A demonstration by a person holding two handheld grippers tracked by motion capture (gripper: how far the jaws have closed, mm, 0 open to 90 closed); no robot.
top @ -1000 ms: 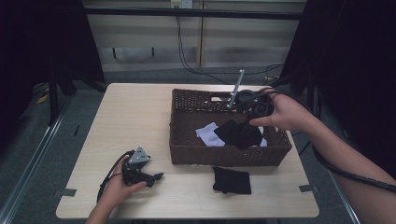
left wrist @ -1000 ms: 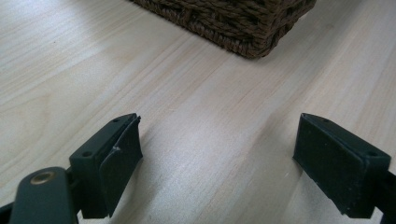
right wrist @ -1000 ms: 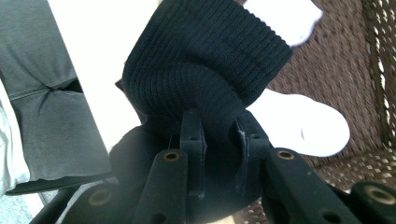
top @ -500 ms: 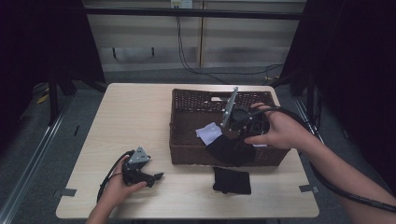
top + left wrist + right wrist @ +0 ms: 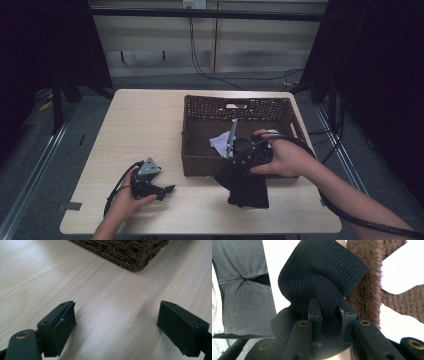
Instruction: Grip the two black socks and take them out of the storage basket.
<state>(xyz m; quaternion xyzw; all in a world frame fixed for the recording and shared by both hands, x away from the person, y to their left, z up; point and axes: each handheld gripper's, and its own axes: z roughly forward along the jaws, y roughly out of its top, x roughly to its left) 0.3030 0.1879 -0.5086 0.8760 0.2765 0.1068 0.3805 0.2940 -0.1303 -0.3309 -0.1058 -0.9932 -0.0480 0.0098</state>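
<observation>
My right gripper (image 5: 239,164) is shut on a black ribbed cloth (image 5: 322,272), which bulges out beyond the jaws. In the high view that black cloth (image 5: 231,176) hangs just outside the front wall of the brown wicker basket (image 5: 235,100), over a second black cloth (image 5: 252,194) that lies flat on the table. A white cloth (image 5: 219,143) lies inside the basket. My left gripper (image 5: 167,189) rests on the table at the front left, a hand around it. Its jaws (image 5: 116,317) stand wide apart over bare wood, with nothing between them.
The light wooden table (image 5: 140,125) has free room at its left and back. In the left gripper view, a basket corner (image 5: 130,252) lies just ahead of the jaws. Grey trousers (image 5: 242,290) show beyond the table edge in the right gripper view.
The right hand has carried the black cloth out of the basket, toward the table's front edge and downward. The left hand has stayed where it was.
</observation>
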